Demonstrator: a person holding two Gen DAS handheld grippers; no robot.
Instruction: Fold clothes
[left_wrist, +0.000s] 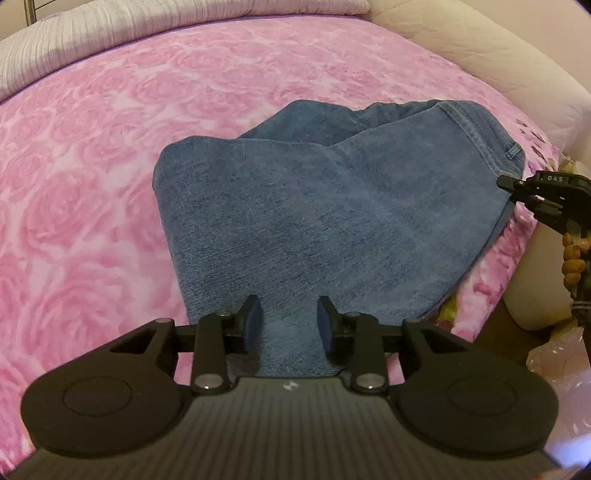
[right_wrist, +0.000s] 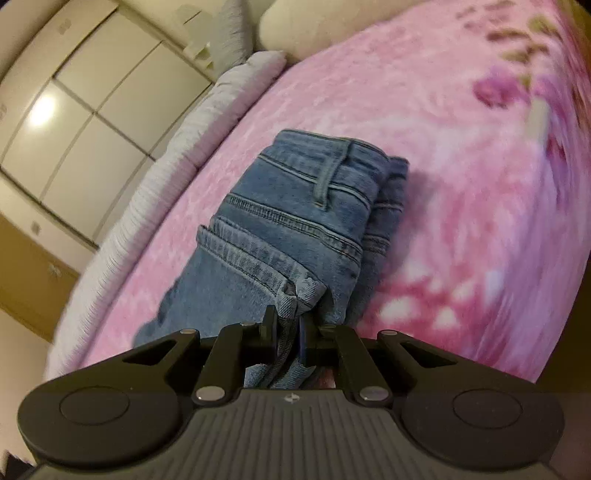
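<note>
Partly hidden under the left gripper (left_wrist: 290, 317), narrowly straddling denim, jeans (left_wrist: 314, 206) continue; right gripper (right_wrist: 286, 325) pinches their hem, pillow (right_wrist: 207, 122) beyond.

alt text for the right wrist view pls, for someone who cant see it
The right gripper is shut on a bunched edge of folded blue jeans lying on a pink floral bedspread. A pale ribbed blanket runs along the bed's far side, with cream wardrobe doors behind.
</note>
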